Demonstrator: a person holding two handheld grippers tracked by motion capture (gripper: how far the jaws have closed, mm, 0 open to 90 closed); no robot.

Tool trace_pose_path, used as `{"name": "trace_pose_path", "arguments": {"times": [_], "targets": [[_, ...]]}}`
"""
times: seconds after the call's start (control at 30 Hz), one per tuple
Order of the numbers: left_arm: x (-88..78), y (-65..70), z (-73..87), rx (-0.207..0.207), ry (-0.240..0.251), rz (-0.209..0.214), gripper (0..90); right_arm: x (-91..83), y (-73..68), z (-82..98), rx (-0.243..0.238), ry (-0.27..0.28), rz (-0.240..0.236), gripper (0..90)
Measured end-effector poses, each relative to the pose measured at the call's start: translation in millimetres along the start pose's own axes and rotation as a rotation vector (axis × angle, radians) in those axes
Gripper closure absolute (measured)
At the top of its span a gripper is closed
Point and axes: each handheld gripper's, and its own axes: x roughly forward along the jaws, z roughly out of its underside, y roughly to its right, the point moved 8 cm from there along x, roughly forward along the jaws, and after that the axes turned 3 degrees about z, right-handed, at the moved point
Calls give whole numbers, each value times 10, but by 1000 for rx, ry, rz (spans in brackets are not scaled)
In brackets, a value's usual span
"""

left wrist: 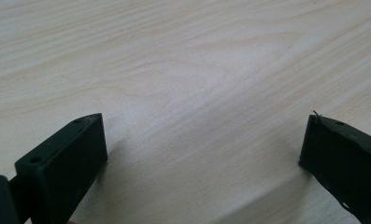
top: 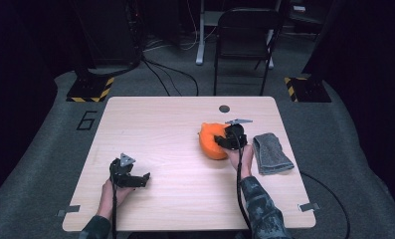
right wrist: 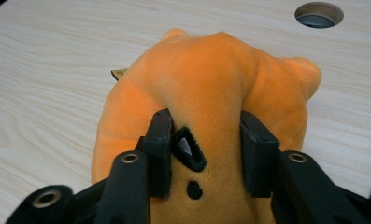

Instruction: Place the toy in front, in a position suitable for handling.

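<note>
Fingers (right wrist: 160, 140) across upright orange plush (right wrist: 211, 74)

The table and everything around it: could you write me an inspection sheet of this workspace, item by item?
Surface: pale wooden table, round hole near its far edge.
Job's things: orange plush toy lying right of centre.
Clutter: folded grey towel beside the toy.
Grippers: right gripper has its jaws pressed into the plush toy from both sides; left gripper rests low over bare wood, jaws wide apart, nothing between them.
Cables: one black cable trails along the right forearm; more cables on the floor behind.
Surroundings: dark folding chair, grey floor, hazard-striped bases.
</note>
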Motion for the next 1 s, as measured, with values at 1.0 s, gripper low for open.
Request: {"name": "trace_pose_path", "arguments": {"times": [1.0], "targets": [[0, 0, 0, 1, 0, 1, 5, -513, -310, -88, -340, 94, -292, 666]]}}
